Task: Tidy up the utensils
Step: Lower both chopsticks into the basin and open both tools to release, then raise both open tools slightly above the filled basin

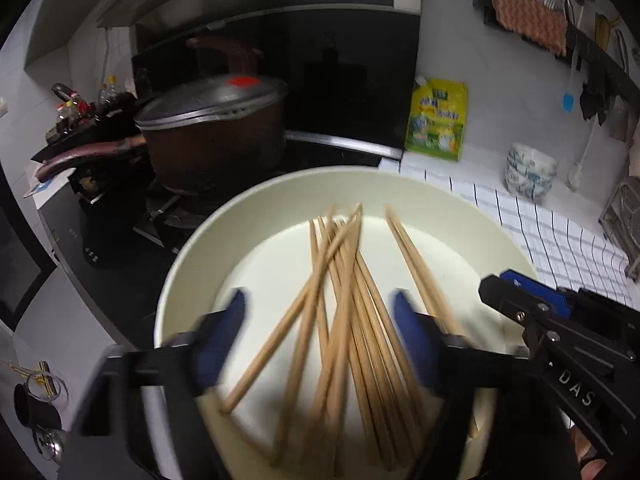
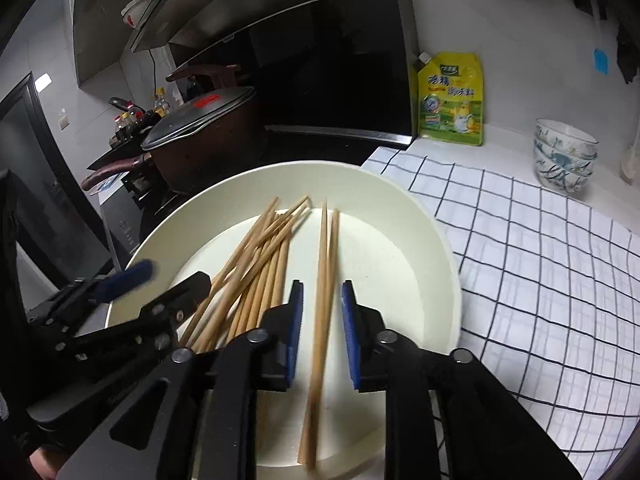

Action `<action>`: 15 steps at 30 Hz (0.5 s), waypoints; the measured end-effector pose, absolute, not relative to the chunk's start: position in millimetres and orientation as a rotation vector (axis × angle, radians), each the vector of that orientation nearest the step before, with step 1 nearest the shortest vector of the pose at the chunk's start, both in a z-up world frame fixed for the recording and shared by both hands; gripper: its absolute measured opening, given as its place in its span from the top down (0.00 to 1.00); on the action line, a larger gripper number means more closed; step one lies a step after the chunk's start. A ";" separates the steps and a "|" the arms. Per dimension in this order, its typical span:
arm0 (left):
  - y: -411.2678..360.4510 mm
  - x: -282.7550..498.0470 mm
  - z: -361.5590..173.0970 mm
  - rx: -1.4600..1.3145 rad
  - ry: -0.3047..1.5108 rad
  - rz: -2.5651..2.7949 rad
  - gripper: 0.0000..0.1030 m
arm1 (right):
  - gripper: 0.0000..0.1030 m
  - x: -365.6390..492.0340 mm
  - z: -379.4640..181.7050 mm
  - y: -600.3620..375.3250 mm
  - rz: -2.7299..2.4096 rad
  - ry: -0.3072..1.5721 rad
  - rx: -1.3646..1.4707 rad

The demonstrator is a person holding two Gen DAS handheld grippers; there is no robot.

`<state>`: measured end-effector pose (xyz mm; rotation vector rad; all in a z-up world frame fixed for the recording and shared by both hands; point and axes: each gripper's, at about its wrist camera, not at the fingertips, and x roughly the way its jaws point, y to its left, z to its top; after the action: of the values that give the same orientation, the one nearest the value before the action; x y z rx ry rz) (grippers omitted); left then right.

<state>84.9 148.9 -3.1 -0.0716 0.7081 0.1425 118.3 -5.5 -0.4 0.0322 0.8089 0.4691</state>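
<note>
I see tan chopsticks [image 2: 256, 276] in a cream basin [image 2: 436, 264]. Right of the basin lies a white cloth [image 2: 540, 248] checked in dark lines; behind the basin, a yellow-green pouch [image 2: 450, 100] and a dark brown pot [image 1: 212, 140]. My gripper pads [image 2: 294, 332] are blue.

**Kitchen surroundings, referenced to the range hood**

The range hood [image 2: 240, 12] hangs over a black stove [image 1: 132, 240]. Beneath it stands a lidded brown pot [image 1: 212, 132]. Right of the hood, a white wall [image 2: 500, 20] backs a counter covered by a checked cloth [image 2: 540, 260]. Left of it, bottles [image 2: 136, 118] line the wall. Lighting is dim.
</note>
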 end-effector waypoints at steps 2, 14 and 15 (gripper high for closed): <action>149.4 80.4 2.8 -0.061 0.689 0.157 0.21 | 0.80 114.5 1.4 -10.0 0.456 0.801 0.038; 150.7 60.6 10.6 -0.060 0.679 0.175 0.13 | 0.61 88.9 6.3 -27.1 0.389 0.769 0.060; 150.1 58.8 10.5 -0.060 0.681 0.175 0.13 | 0.60 86.5 5.9 -27.7 0.383 0.768 0.059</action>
<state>58.8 150.1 10.5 -0.0595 0.6809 0.1747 86.5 -27.7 5.9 0.0593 0.7684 0.3834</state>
